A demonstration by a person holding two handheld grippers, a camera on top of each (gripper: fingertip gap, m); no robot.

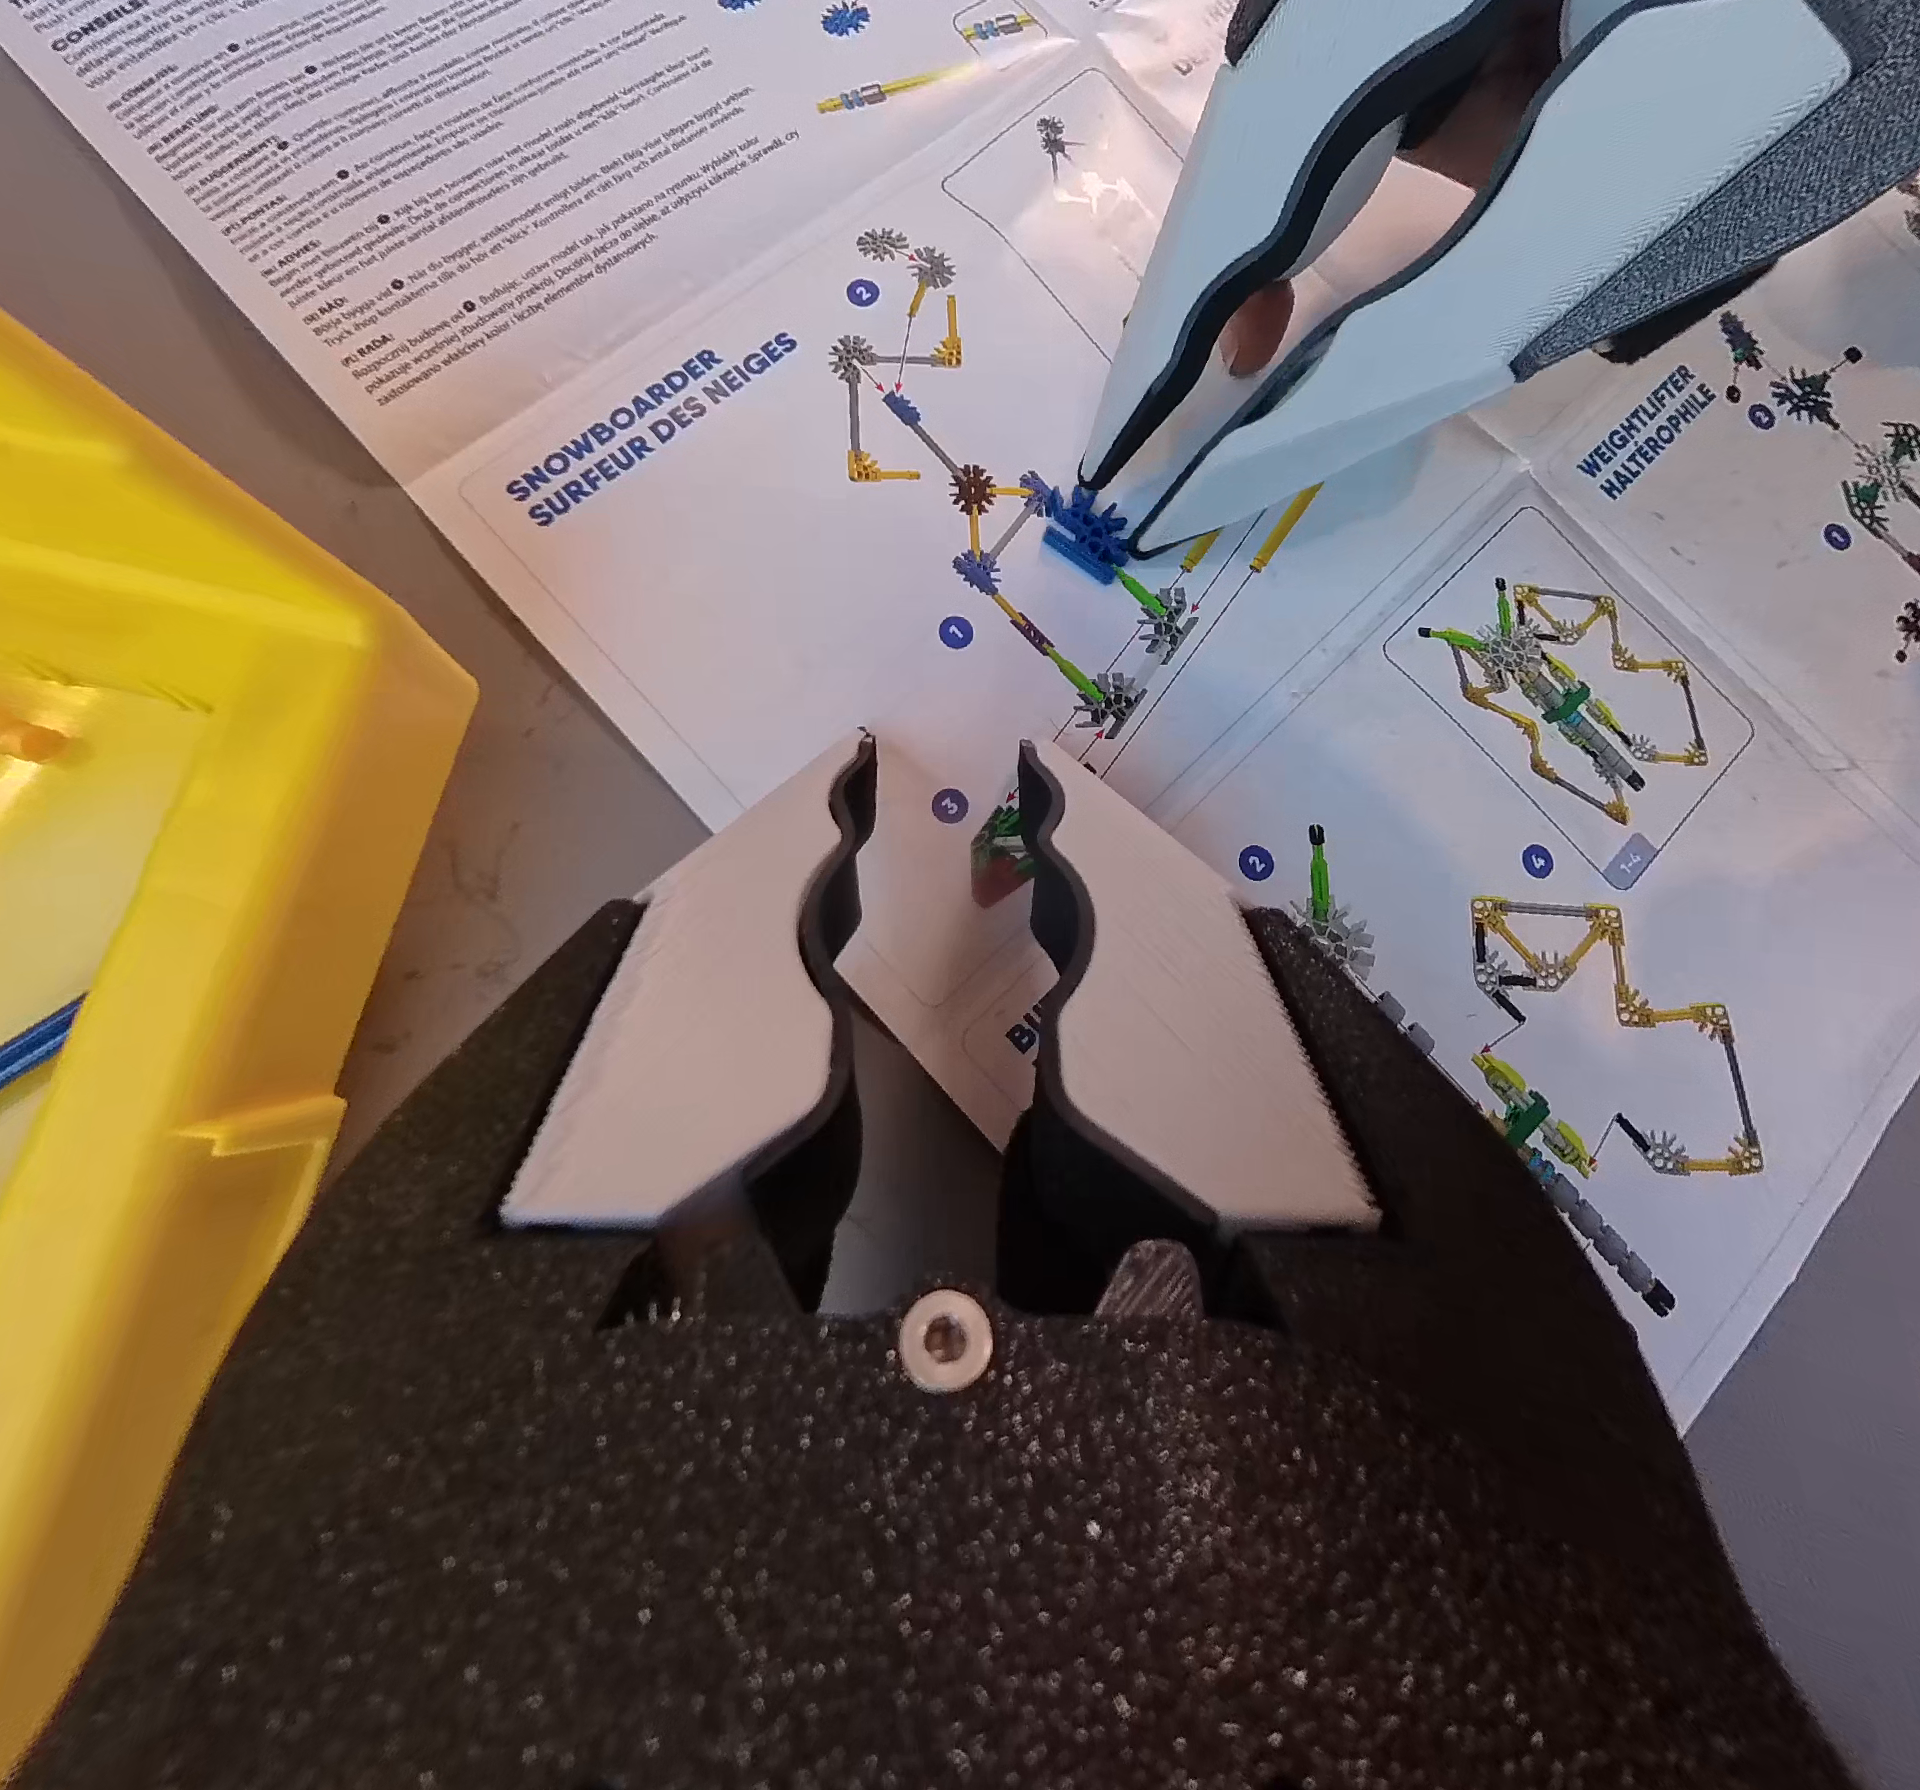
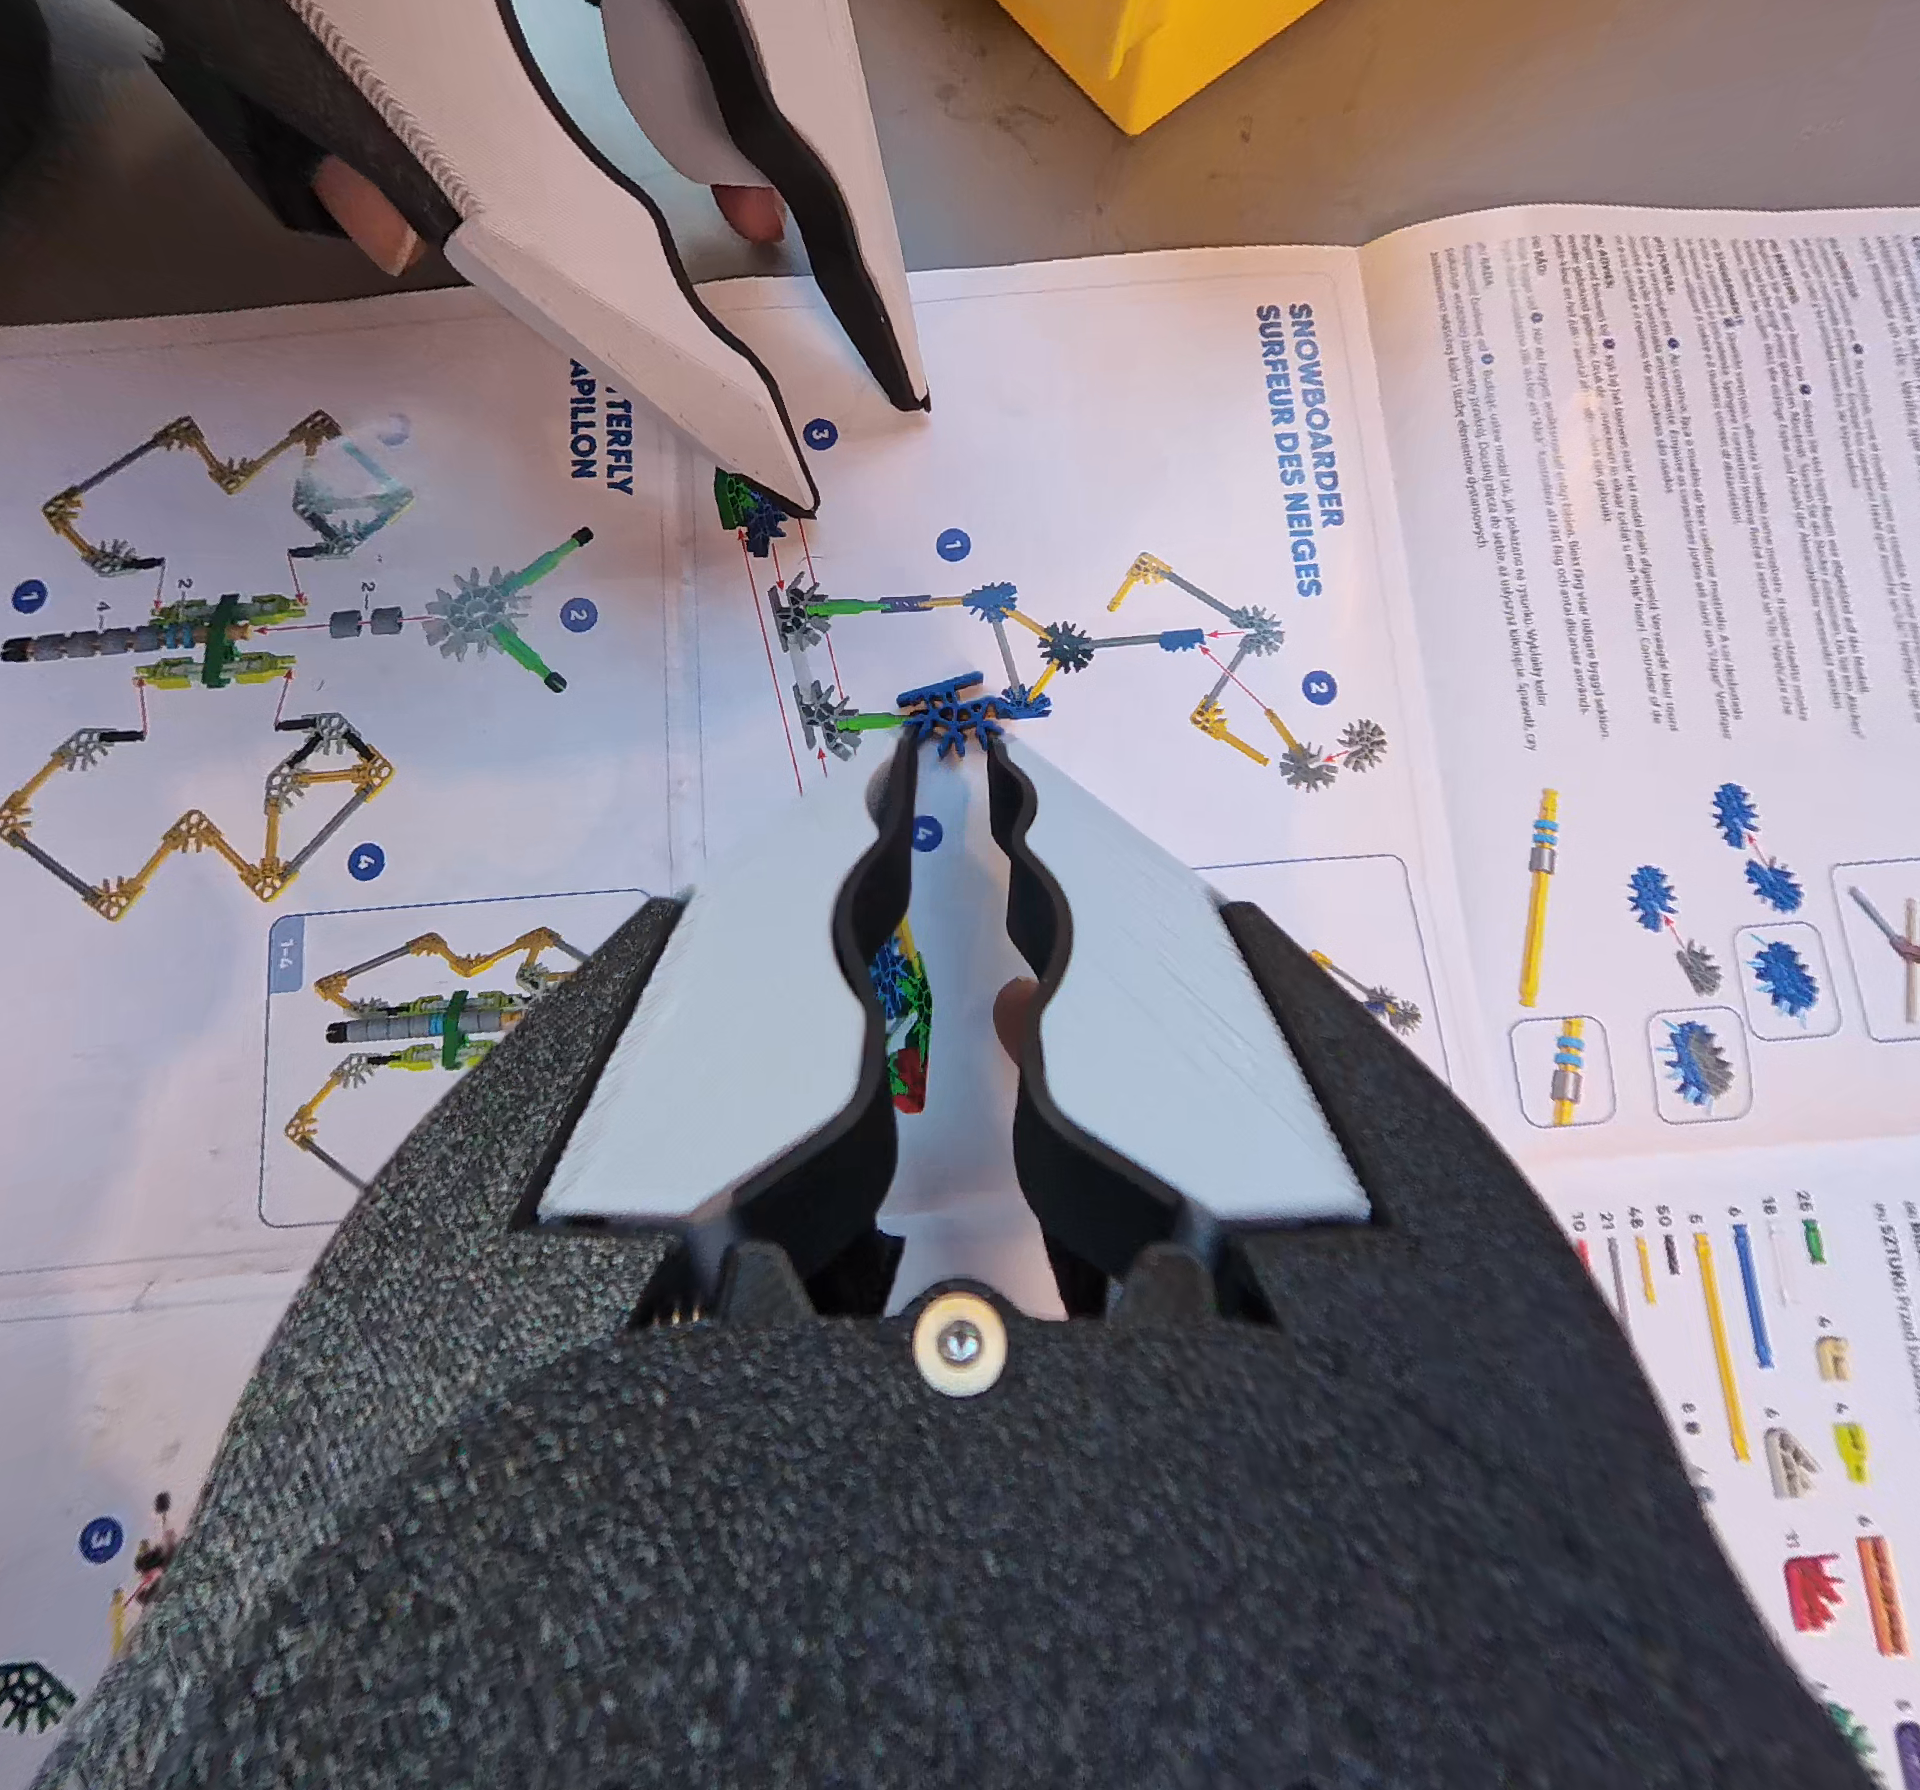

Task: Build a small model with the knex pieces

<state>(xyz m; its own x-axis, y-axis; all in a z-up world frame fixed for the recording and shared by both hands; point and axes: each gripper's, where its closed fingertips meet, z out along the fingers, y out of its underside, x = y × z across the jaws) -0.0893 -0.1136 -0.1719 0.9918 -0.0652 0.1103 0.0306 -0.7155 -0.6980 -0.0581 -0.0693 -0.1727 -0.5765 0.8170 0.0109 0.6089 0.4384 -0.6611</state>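
A: The right hand-held gripper (image 2: 951,753) has its fingers nearly together, only a thin gap between the tips, and the tips rest against a small blue toy piece (image 2: 951,706). Whether they actually pinch it, I cannot tell.

B: What does the piece look like?

A: A blue snowflake-shaped connector with a flat blue bar along one side. It lies on the unfolded instruction sheet (image 2: 1091,452), right on top of a printed building diagram, so it half blends with the drawing. In the left wrist view the same blue toy piece (image 1: 1086,535) sits at the tips of the right hand-held gripper (image 1: 1112,514), which comes down steeply from the upper right.

B: And the left hand-held gripper (image 1: 945,753)?

A: Parted, a clear gap between the fingers, nothing in it. It hovers over the sheet, short of the blue piece. In the right wrist view the left hand-held gripper (image 2: 868,457) has one tip down on the paper beside a printed green-and-blue figure.

B: Anything else around?

A: A yellow plastic bin (image 1: 208,805) stands on the grey tabletop (image 1: 499,805) just beside the sheet's edge. A person's fingertips (image 2: 364,223) show behind the left gripper.
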